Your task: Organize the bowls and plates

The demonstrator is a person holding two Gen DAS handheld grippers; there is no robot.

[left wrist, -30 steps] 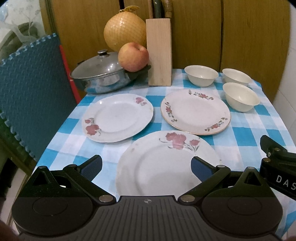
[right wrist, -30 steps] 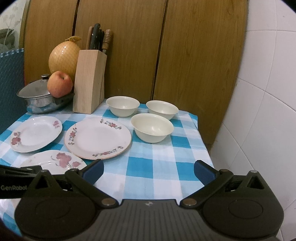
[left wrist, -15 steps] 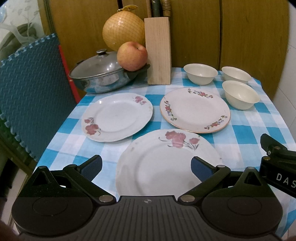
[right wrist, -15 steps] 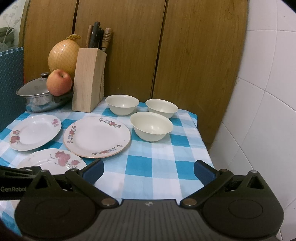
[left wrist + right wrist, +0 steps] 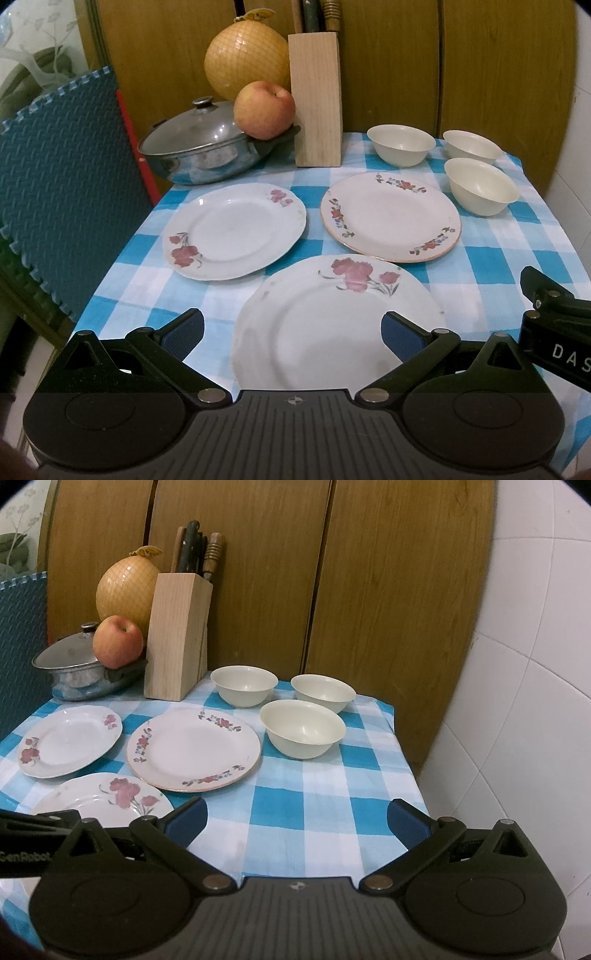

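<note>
Three flowered plates lie on the blue checked cloth: a near plate [image 5: 332,321] [image 5: 107,797], a left plate [image 5: 236,230] [image 5: 68,740] and a gold-rimmed plate [image 5: 391,216] [image 5: 194,747]. Three cream bowls stand at the back right: one nearest [image 5: 480,186] [image 5: 303,731], one behind it [image 5: 472,146] [image 5: 321,692], one further left [image 5: 400,144] [image 5: 243,685]. My left gripper [image 5: 291,334] hangs open over the near plate's front half, holding nothing. My right gripper [image 5: 297,821] is open and empty above bare cloth, short of the nearest bowl.
A lidded steel pot [image 5: 199,147] with an apple [image 5: 264,109] on its handle, a netted pomelo [image 5: 245,64] and a wooden knife block [image 5: 317,99] line the back. A blue foam mat [image 5: 62,173] stands left. White tiled wall [image 5: 517,701] is right of the table edge.
Both grippers have shifted slightly, so the table sits a little differently in view. Neither has opened, shut or touched anything, and no plate or bowl has moved.
</note>
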